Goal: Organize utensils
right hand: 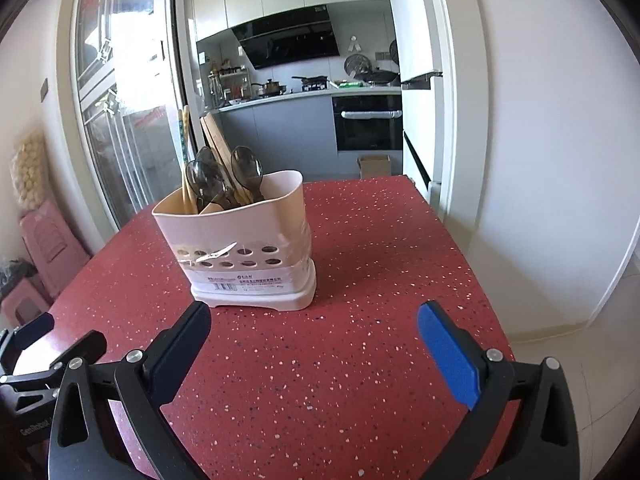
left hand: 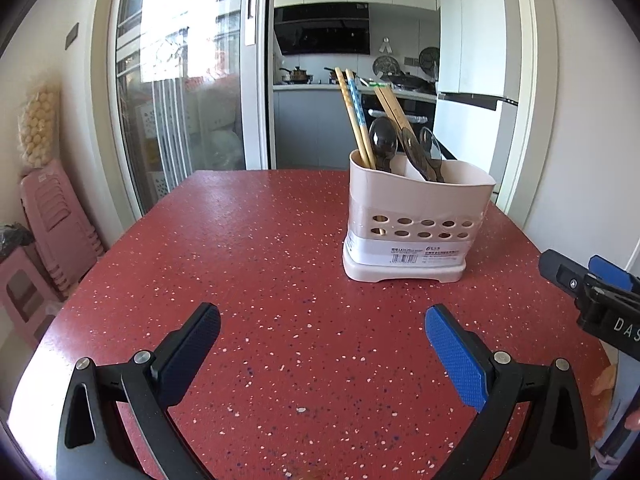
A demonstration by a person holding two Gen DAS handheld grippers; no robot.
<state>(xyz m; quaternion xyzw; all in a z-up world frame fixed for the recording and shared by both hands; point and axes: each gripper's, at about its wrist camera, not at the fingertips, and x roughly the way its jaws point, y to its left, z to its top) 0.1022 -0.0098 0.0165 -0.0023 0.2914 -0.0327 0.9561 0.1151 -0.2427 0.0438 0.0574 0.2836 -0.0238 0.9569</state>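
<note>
A pale pink utensil holder (left hand: 412, 220) stands upright on the red speckled table (left hand: 256, 248). It holds chopsticks (left hand: 354, 116) and dark translucent spoons (left hand: 383, 140). It also shows in the right wrist view (right hand: 240, 240), with its spoons (right hand: 245, 170). My left gripper (left hand: 322, 320) is open and empty, above the table in front of the holder. My right gripper (right hand: 314, 326) is open and empty, just in front of the holder. The right gripper shows at the right edge of the left wrist view (left hand: 588, 276). The left gripper shows at the left edge of the right wrist view (right hand: 60, 336).
Pink plastic stools (left hand: 48, 220) are stacked at the left of the table. A glass sliding door (left hand: 180, 80) and an open kitchen doorway (left hand: 352, 80) lie behind. The table's right edge (right hand: 472, 248) drops to a tiled floor.
</note>
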